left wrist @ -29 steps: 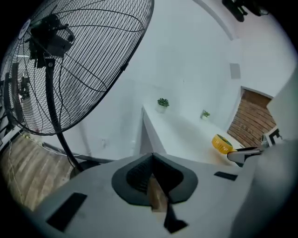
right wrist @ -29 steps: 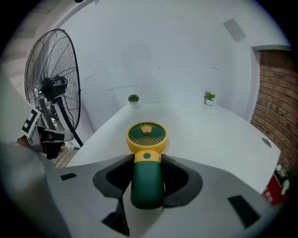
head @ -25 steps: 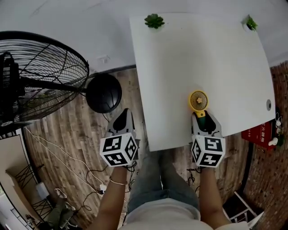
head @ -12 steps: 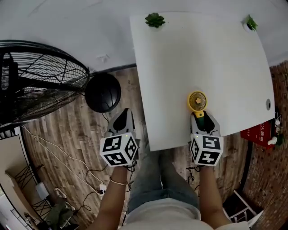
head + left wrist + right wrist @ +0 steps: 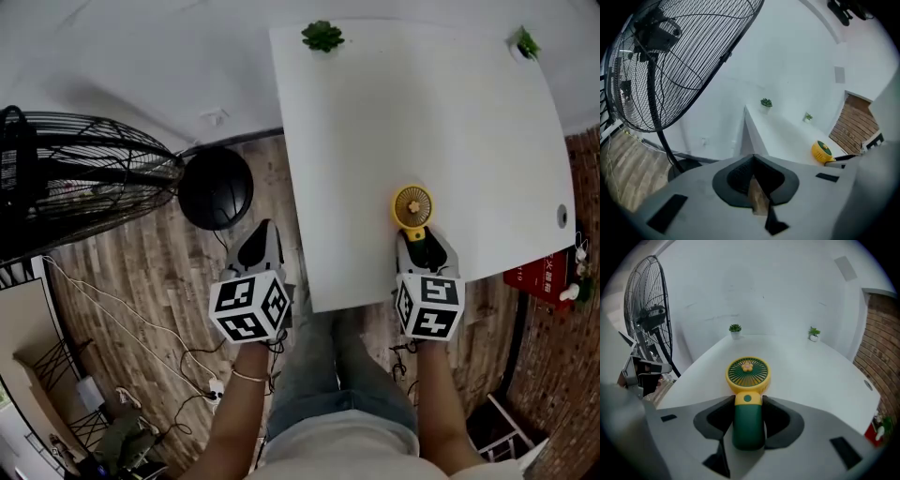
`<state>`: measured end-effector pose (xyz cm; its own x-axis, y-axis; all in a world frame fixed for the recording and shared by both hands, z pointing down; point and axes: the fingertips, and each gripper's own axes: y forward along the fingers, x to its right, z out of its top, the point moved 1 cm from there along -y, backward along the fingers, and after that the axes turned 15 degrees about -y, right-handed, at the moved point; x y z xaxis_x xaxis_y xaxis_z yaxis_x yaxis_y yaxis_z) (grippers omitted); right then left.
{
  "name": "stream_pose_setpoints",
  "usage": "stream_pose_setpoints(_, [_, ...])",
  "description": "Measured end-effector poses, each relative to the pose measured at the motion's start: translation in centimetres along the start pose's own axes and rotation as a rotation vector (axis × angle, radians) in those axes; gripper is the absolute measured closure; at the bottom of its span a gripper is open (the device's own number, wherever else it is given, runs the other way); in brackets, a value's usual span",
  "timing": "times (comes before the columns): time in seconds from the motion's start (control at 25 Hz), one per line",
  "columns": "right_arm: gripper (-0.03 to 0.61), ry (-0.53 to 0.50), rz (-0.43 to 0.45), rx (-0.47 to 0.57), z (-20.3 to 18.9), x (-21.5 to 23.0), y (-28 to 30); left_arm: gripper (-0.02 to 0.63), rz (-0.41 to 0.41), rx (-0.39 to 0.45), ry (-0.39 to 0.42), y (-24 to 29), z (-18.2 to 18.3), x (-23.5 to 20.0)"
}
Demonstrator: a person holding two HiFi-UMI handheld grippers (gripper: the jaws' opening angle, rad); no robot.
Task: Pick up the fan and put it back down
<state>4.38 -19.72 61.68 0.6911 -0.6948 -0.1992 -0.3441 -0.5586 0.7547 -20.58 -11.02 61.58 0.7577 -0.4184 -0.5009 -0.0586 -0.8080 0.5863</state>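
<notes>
Firmly, the small yellow-and-green plastic hand fan (image 5: 747, 376) is pinched by its handle in the right gripper (image 5: 748, 401) on the white table (image 5: 811, 371); the left gripper (image 5: 753, 158) is held pressed together, empty.

There is one white table (image 5: 450, 112). On it lies one small hand fan (image 5: 412, 206), right of the frame's centre. There are two potted plants: one plant (image 5: 322, 38) at top centre and another plant (image 5: 525, 44) at top right. One big floor fan (image 5: 84, 187) fills the left. There are two tools: a left hand-held gripper (image 5: 261, 234) and a right hand-held gripper (image 5: 417, 239).
</notes>
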Motion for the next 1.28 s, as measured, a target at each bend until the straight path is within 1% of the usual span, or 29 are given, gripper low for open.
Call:
stream_pose_setpoints(0.2, [0.396,0.000,0.003,-0.002,-0.1,0.0,0.0,0.603,-0.001,-0.002,0.006,-0.1,-0.1,0.3])
stream_pose_setpoints(0.44, [0.353,-0.001,0.011,0.012,0.4,-0.2,-0.3,0.603,-0.004,0.004,0.002,-0.3,0.4,0.6])
stream_pose_setpoints(0.68, [0.351,-0.008,0.003,0.043,1.3,0.2,-1.5,0.603,-0.021,0.022,0.006,-0.9,1.3,1.6])
stream_pose_setpoints(0.88, [0.351,-0.013,-0.007,0.088,2.7,1.1,-3.4,0.603,-0.058,0.057,0.014,-1.9,2.8,3.9])
stream_pose_setpoints(0.96, [0.351,-0.010,-0.015,0.109,3.5,1.8,-4.4,0.603,-0.074,0.071,0.022,-2.4,3.5,5.1])
stream_pose_setpoints(1.08, [0.354,0.009,-0.047,0.168,5.6,3.7,-5.6,0.603,-0.109,0.111,0.048,-2.7,5.7,7.2])
stream_pose_setpoints(1.28, [0.372,0.036,-0.146,0.292,9.3,8.1,-9.3,0.603,-0.169,0.200,0.108,-4.0,9.9,10.9])
